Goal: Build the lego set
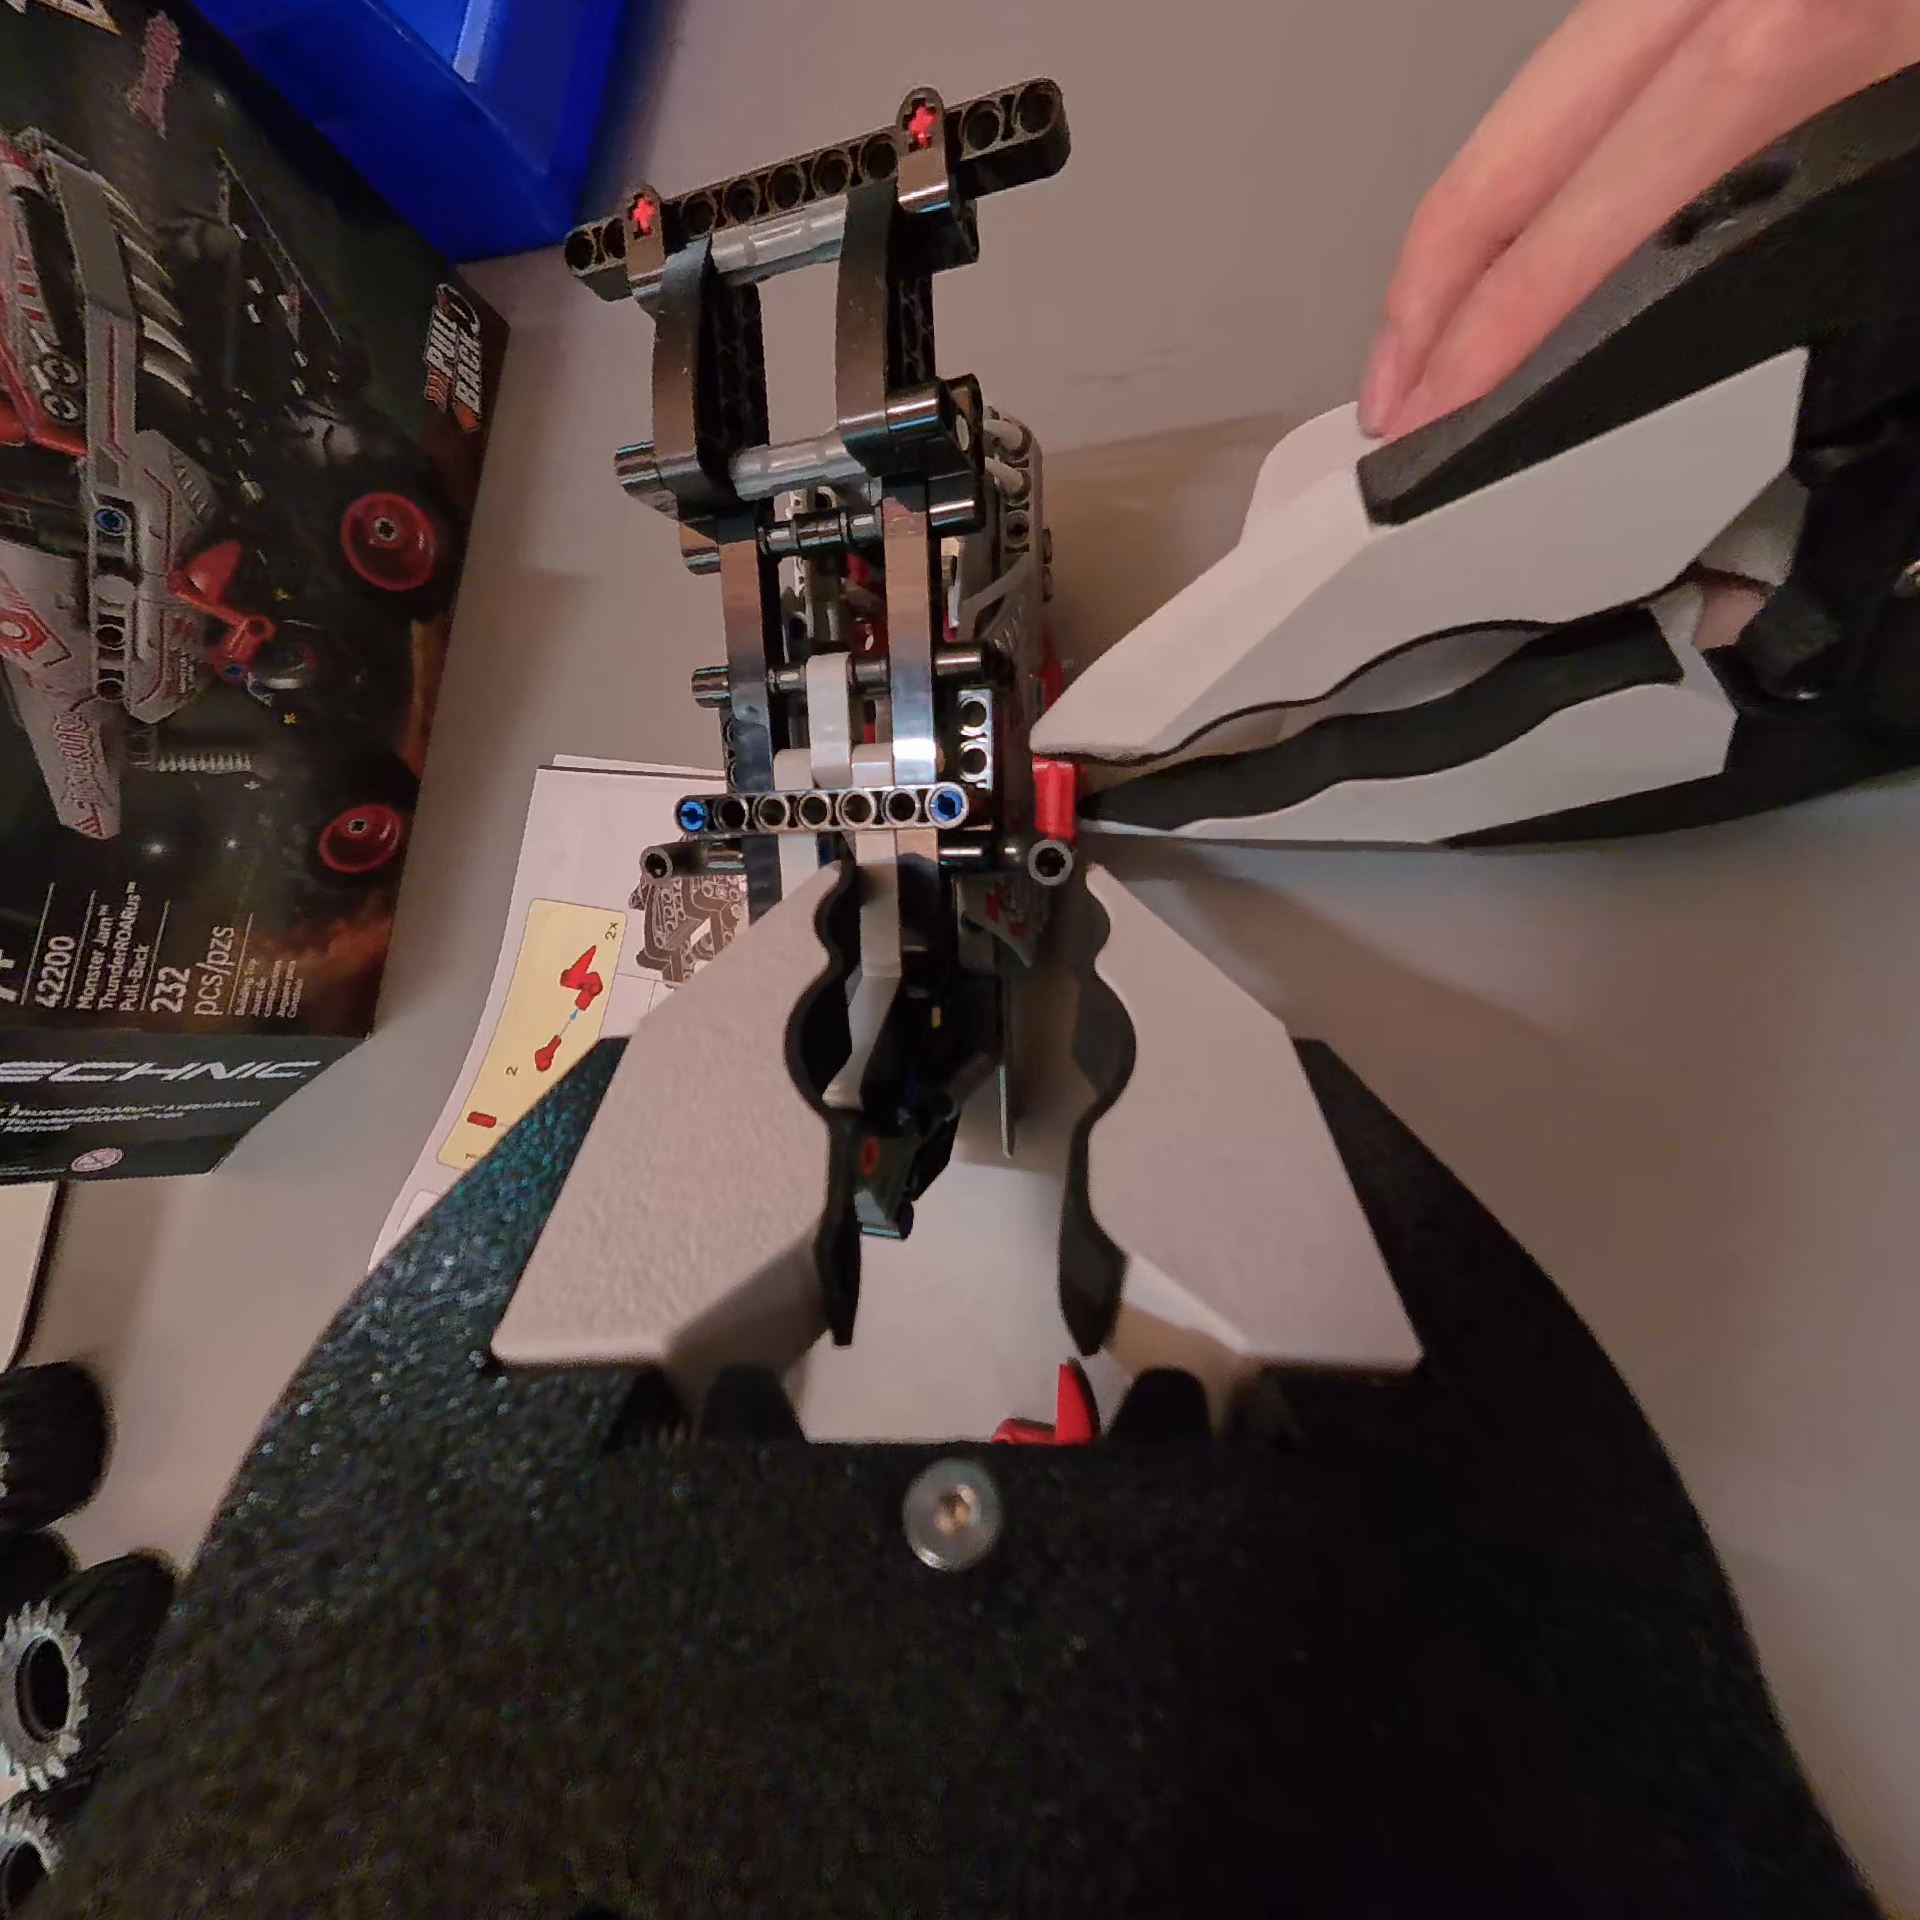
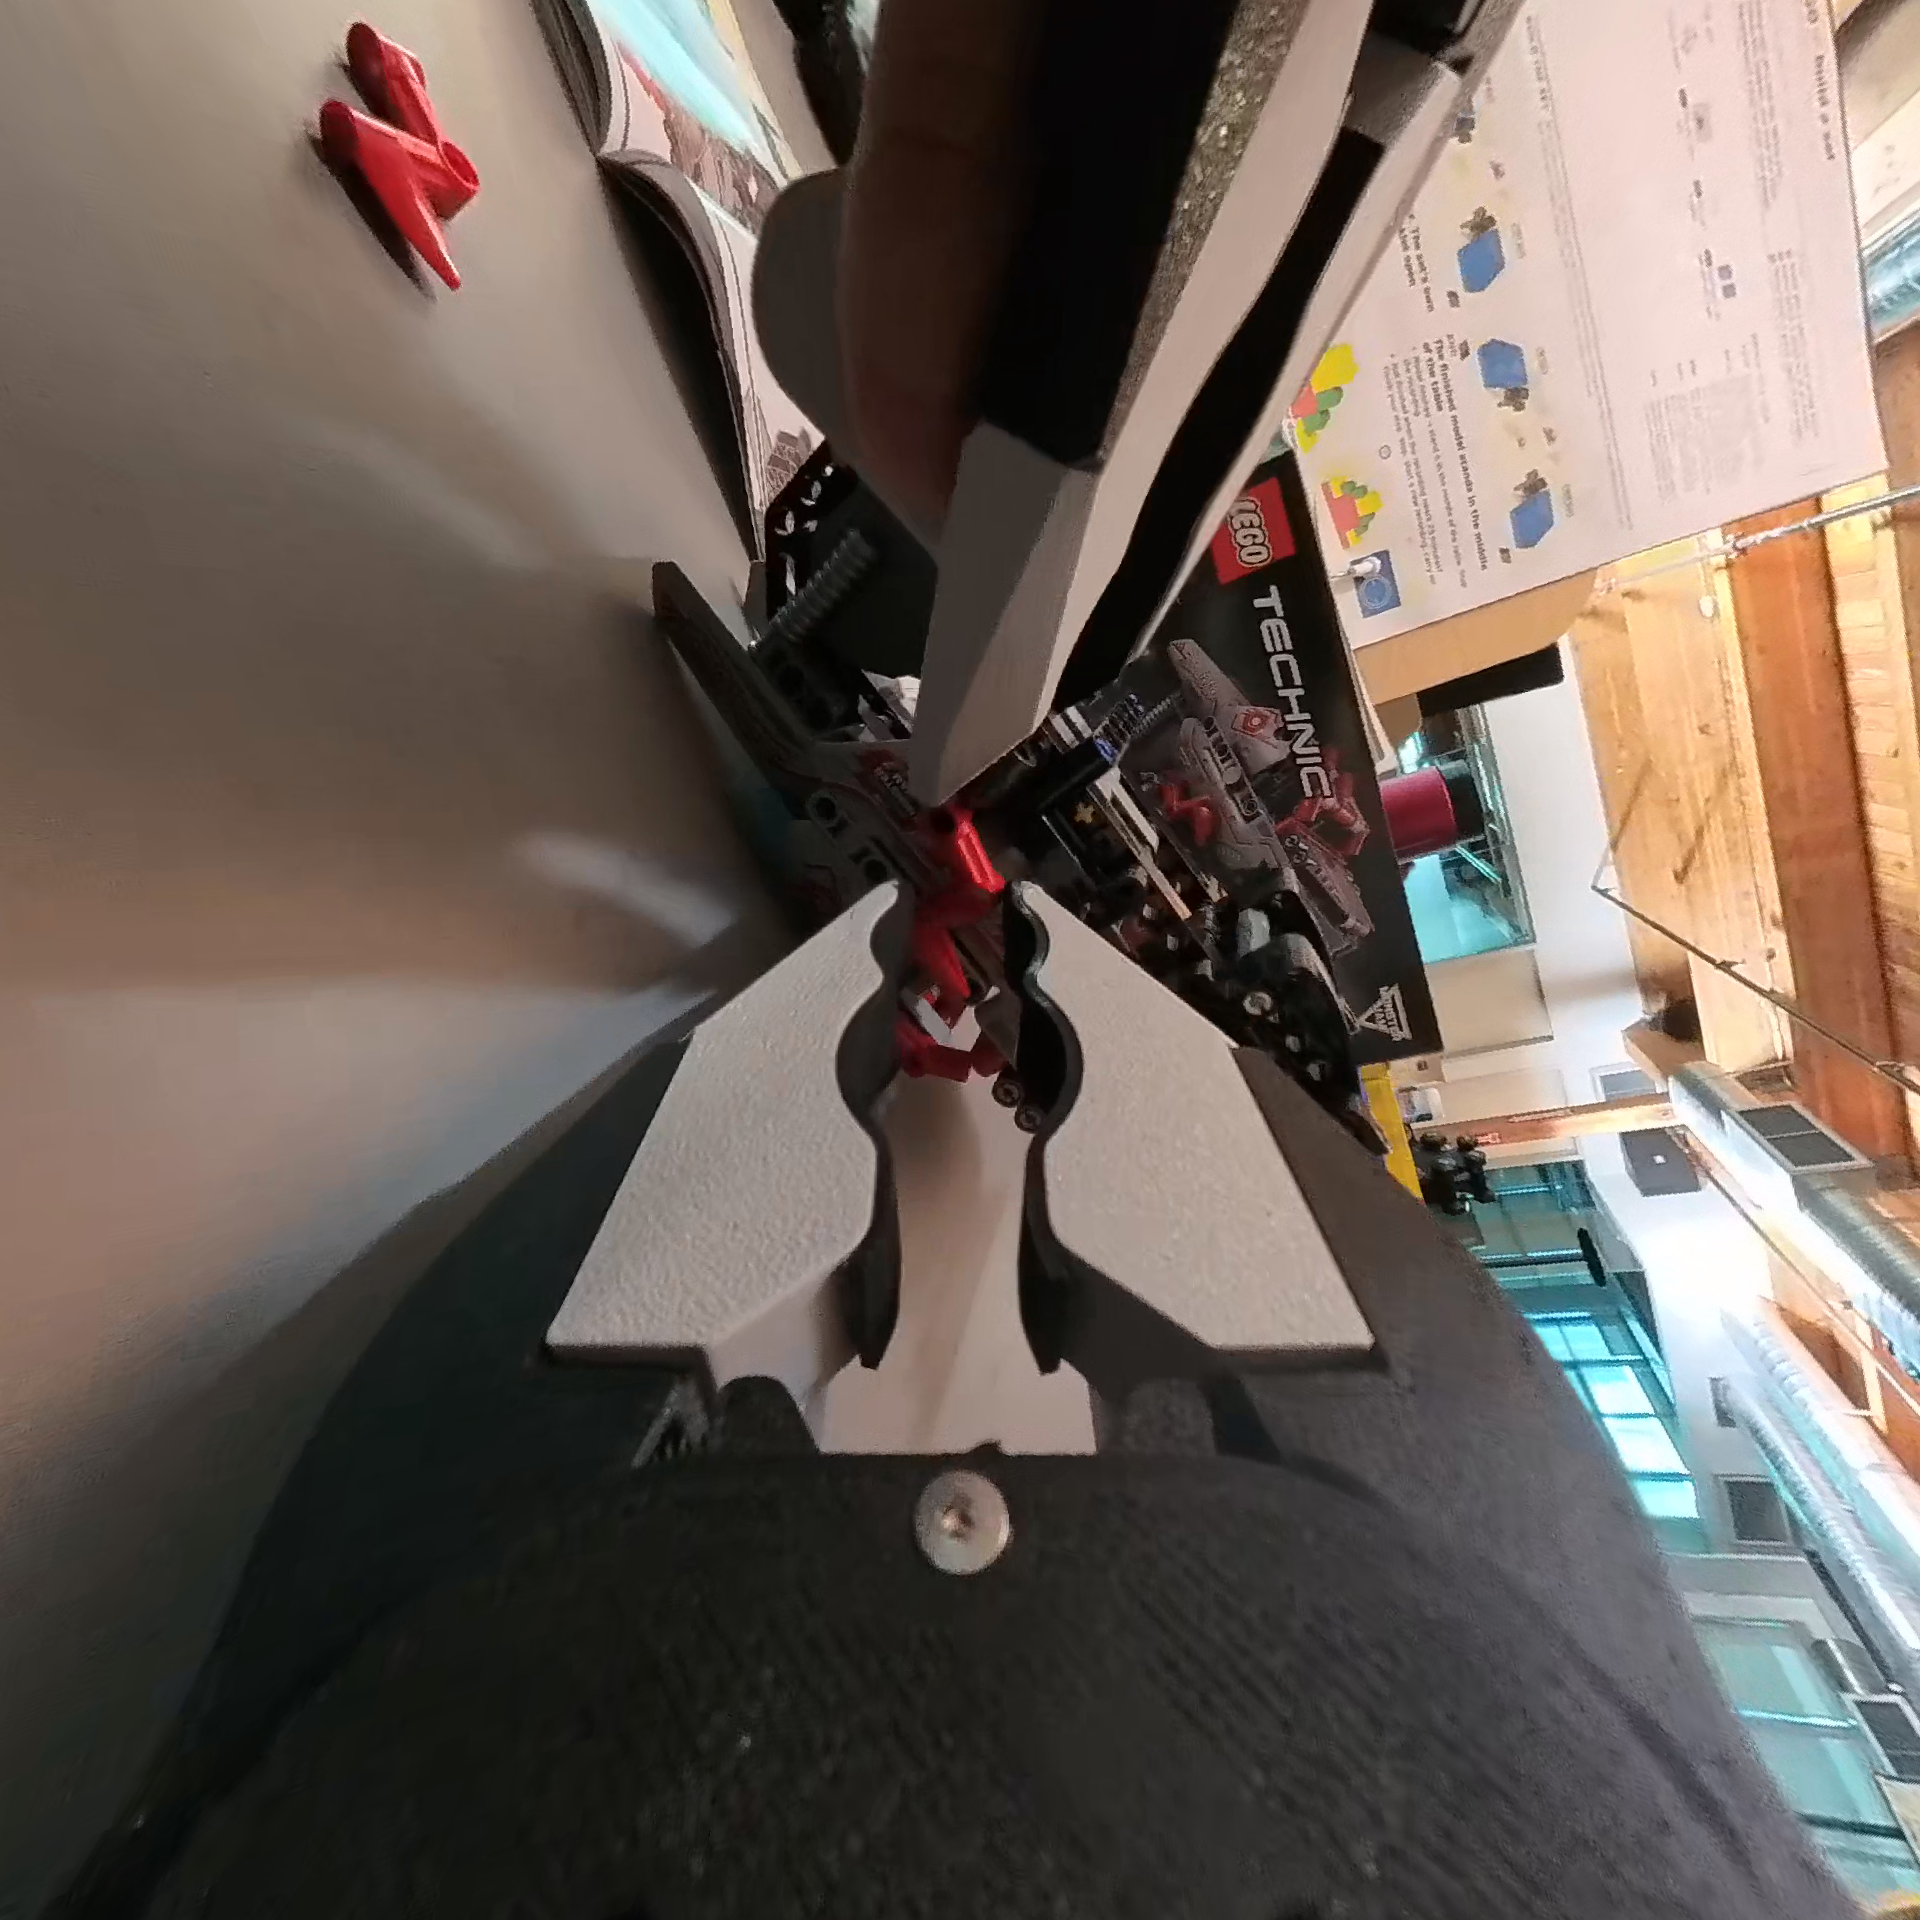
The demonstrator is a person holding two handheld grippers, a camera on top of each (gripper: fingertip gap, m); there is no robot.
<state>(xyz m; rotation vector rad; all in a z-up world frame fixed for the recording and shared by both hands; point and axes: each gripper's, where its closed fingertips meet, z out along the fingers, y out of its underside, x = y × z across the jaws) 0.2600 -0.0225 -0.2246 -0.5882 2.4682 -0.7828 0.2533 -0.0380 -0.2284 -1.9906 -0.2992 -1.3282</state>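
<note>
Left gripper clamped on chassis

Indoor workspace in a large open building: grey table, instruction poster on the wall, wooden beams, exposed ducts, glazed partitions beyond.

Black tyres (toothed hubs) cut by left edge

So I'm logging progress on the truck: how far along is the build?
Done: a black chassis frame stands assembled. In hand: the left tool clamps the frame's near end while the right tool presses a red connector onto its side. Left: loose tyres and a spare red piece on the table; no wheels fitted yet.
</note>
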